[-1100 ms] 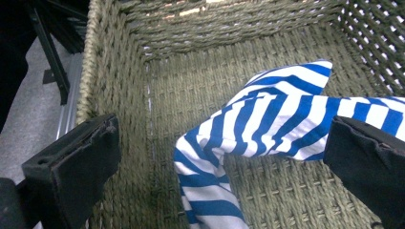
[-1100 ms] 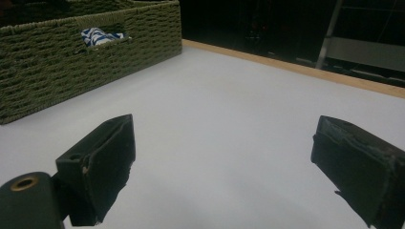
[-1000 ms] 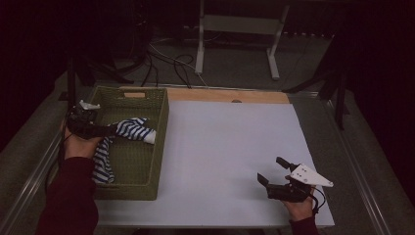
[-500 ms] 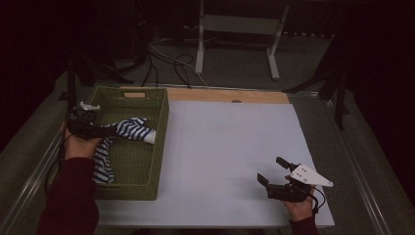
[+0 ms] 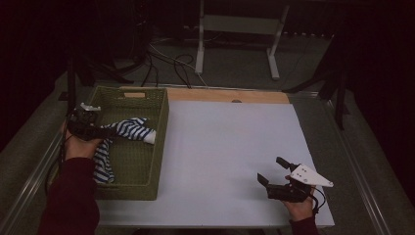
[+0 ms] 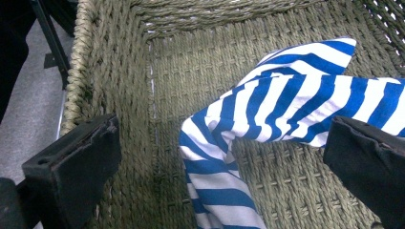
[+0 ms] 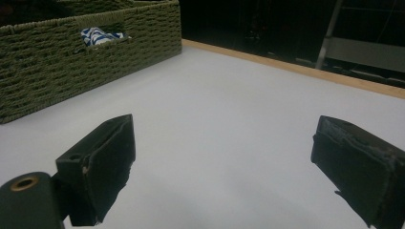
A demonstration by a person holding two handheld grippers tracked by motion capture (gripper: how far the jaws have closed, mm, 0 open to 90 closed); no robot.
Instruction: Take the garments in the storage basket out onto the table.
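A blue-and-white striped cloth (image 5: 128,129) lies crumpled in a green woven basket (image 5: 161,122) at the table's left. My left gripper (image 5: 100,131) hovers over the basket's left side, pointing right. In the left gripper view its jaws stand wide apart, so the left gripper (image 6: 219,131) is open just above the cloth (image 6: 286,105), with the basket wall (image 6: 95,57) at its left. My right gripper (image 5: 271,170) rests near the table's front right, open. The right gripper (image 7: 224,138) holds nothing and faces the basket (image 7: 71,62) across the white tabletop.
The white tabletop (image 5: 230,147) stretches between basket and right gripper, with a wooden strip (image 5: 225,95) along its far edge. Metal rails run down both sides. A stand's legs (image 5: 235,29) and cables lie on the floor beyond.
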